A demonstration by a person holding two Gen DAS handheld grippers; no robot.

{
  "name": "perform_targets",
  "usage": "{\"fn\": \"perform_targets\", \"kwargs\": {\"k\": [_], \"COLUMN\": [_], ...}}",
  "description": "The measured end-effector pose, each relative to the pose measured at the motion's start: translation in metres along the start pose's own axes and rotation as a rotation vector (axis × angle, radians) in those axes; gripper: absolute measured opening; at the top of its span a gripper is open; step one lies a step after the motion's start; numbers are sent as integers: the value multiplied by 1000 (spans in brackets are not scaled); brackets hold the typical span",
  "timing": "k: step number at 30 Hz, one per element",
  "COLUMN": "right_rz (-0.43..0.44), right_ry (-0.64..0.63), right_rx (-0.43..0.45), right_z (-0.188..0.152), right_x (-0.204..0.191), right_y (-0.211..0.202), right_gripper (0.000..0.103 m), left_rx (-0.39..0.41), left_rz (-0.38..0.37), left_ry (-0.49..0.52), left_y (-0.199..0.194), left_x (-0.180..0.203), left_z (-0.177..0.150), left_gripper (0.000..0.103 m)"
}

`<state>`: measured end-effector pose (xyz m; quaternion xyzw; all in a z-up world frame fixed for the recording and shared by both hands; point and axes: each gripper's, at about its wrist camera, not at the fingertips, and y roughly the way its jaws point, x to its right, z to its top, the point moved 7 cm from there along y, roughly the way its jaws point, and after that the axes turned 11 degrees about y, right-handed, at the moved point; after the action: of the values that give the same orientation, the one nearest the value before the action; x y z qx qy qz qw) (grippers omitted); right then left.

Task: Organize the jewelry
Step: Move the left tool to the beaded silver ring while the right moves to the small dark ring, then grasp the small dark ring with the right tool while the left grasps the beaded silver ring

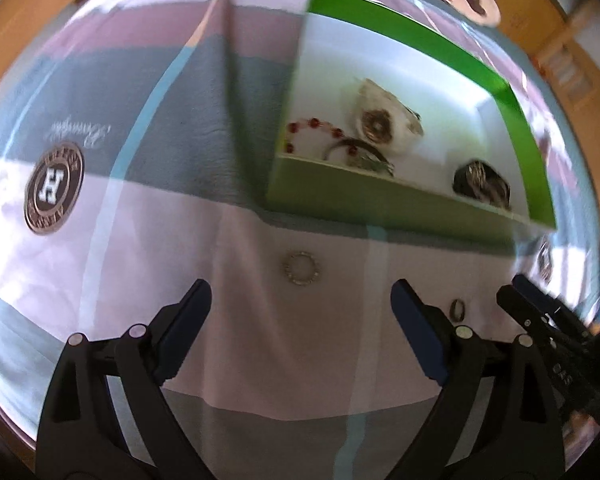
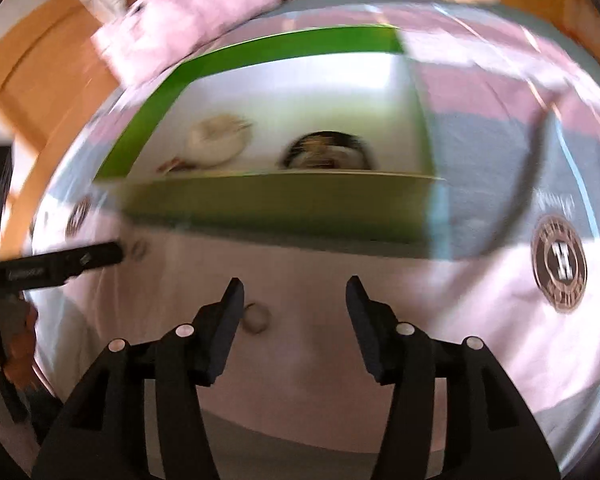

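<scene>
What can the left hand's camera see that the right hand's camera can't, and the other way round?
Only the left wrist view shows the red bead strand inside the green box, and it alone shows the beaded ring and small ring on the cloth sharply. Only the right wrist view shows the left tool's fingers from the side, near a blurred ring. Both show the box, the white pouch, the dark jewelry pile and the round logo.

You have bare blanket (image 1: 260, 340) open ahead of your left gripper (image 1: 302, 304) up to the beaded ring (image 1: 302, 269), but the green box's near wall (image 1: 380, 200) bars the way beyond, with the right gripper (image 1: 540, 304) crowding the right.
</scene>
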<state>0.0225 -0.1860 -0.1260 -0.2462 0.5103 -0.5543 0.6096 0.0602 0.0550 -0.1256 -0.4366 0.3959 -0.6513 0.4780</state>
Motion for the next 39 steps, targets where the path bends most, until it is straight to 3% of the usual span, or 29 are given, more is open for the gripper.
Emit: {"fn": "perform_targets", "kwargs": {"k": [3,7,10,13,15,16,21,27,32,39], "right_rz": [-13,-59,-64,-86,-97,-106,-120,-128,-130,-128], "right_ry": [11,-124,-229,-276,-287,-296,-319,-328,-332,-331], "right_rx": [-18,8,21,9,-17,-11,3,9,10,6], "right_z": [2,-7,-17,-25,-31,-33,-33,-32,-36,-36], "right_x": [3,-17,-40,-50,-52,-51,-53,-58,-55,-55], "right_y": [8,10,14,25,37,39,38,42,37,38], "right_gripper": [54,54,54,53,42,41,41,41,41,41], "left_rx": [-6,11,23,21,22,21,-8,-34,-22,-15], "left_rz": [-39,-99,-99,-79,-70,-69,29,65,156,181], "left_ry": [-40,-85,-109,-56,-17,-7,4,5,51,71], "left_y": [3,2,4,10,14,15,28,40,41,40], "left_x": [-4,-12,-11,4,13,15,9,5,7,9], "left_z": [1,5,4,5,8,8,9,10,11,11], "left_gripper": [92,92,92,92,92,92,92,90,73,72]}}
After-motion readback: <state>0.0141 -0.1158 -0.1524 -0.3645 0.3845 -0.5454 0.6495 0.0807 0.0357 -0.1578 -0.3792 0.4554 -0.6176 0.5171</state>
